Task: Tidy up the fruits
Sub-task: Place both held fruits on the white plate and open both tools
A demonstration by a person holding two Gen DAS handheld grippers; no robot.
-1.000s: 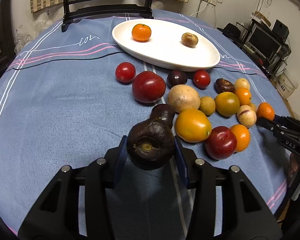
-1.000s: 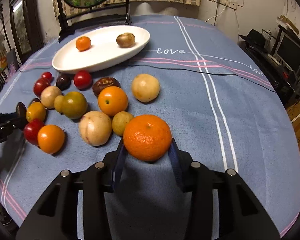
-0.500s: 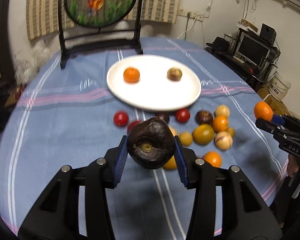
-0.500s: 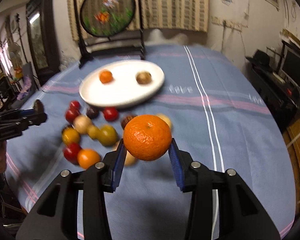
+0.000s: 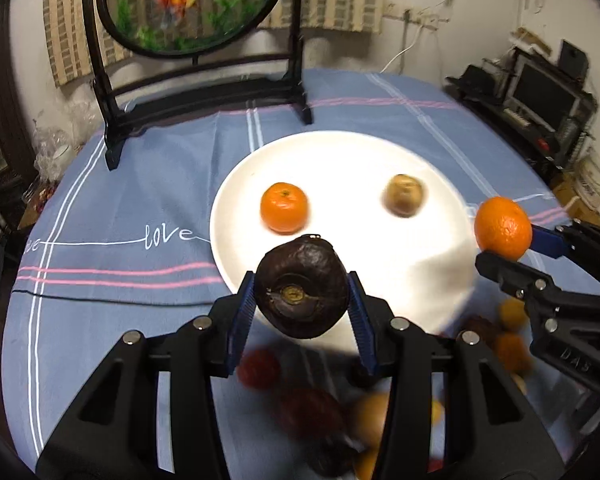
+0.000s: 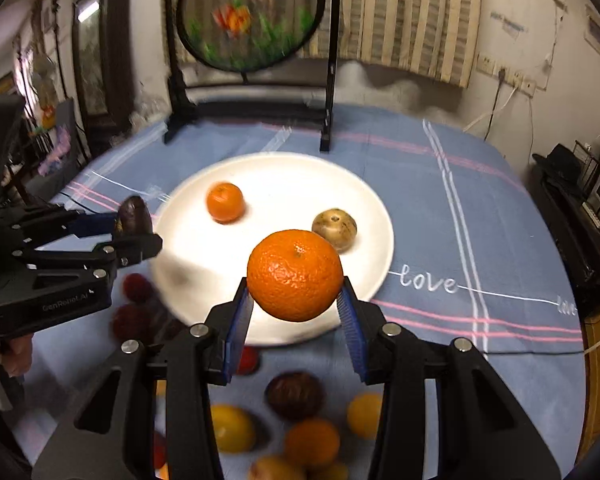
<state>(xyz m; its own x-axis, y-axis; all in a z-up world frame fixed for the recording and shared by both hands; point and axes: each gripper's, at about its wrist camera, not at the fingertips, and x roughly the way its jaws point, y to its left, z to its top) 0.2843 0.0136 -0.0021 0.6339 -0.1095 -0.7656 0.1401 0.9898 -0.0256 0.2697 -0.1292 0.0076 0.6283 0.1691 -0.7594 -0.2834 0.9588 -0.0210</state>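
Observation:
My left gripper is shut on a dark brown wrinkled fruit, held in the air above the near rim of the white oval plate. My right gripper is shut on a mandarin, also above the plate's near edge. On the plate lie a small orange and a brownish-yellow fruit. In the left wrist view the right gripper shows at the right with its mandarin. The right wrist view shows the left gripper with the dark fruit at the left.
Several loose fruits, red, orange, yellow and dark, lie blurred on the blue striped tablecloth below both grippers. A black stand with a round painted screen rises behind the plate. Shelves with electronics stand at the right beyond the table.
Both grippers have risen and moved forward from over the fruit pile to above the plate's near edge, each still holding its fruit. The plate now looks larger and closer.

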